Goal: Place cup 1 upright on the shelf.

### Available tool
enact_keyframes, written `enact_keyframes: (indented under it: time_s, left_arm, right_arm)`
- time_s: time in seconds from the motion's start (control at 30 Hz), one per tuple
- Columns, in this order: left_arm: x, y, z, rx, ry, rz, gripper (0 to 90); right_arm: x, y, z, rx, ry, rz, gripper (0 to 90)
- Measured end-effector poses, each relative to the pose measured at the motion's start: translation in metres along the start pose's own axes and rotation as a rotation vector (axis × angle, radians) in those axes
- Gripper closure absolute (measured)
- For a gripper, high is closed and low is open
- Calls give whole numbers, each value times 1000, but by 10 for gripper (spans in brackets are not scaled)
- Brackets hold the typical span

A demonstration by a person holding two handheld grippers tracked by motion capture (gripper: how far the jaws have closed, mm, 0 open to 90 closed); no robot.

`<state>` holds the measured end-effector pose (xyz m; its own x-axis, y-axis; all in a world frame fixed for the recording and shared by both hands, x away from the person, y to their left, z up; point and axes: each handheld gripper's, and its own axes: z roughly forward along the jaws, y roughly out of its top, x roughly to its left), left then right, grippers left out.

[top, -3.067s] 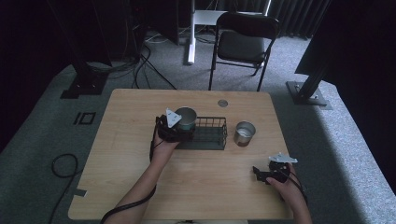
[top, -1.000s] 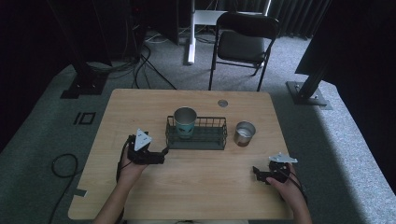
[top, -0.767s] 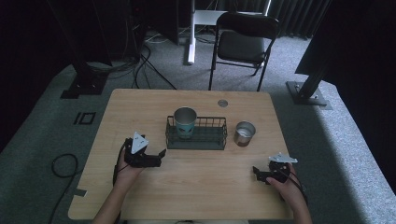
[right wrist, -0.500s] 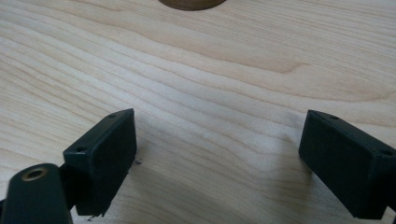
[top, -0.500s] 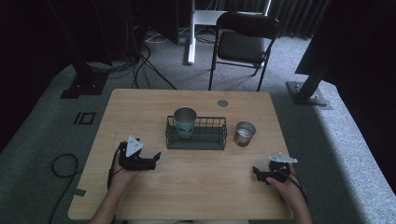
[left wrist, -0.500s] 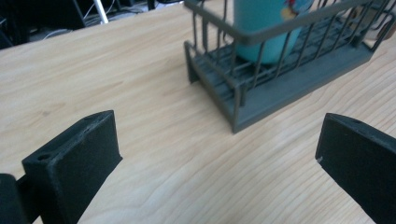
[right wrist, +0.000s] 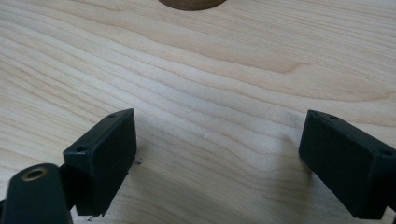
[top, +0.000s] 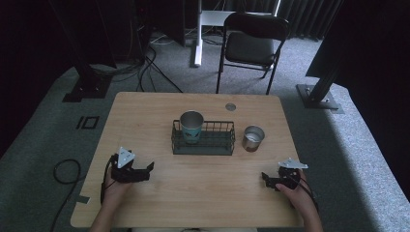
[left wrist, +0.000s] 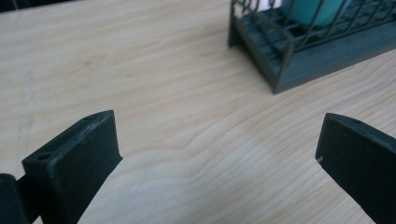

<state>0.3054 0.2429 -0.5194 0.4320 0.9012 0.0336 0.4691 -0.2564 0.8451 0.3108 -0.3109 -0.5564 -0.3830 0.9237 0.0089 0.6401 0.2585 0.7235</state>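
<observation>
With the teal cup (top: 191, 126) standing upright in the wire basket (top: 203, 144) ahead of its jaws, the left gripper (top: 145, 170) rests released and empty on the table (top: 203, 193), probably done placing, while the right gripper (top: 267, 179) waits likewise spread, the steel cup (top: 253, 138) beyond it.

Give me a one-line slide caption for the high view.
Both grippers, left gripper and right gripper, rest open on the table; teal cup stands in wire basket.
</observation>
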Motion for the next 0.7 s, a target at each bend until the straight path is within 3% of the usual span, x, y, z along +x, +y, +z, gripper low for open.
enact_keyframes:
  time_s: [0.4, 0.7]
  left_arm:
    - [12, -18, -7, 41, 44, -30, 4]
    - [24, -32, -13, 89, 89, -75, 4]
  right_arm:
    - [0, 0, 0, 0, 0, 0, 109]
    - [0, 0, 0, 0, 0, 0, 110]
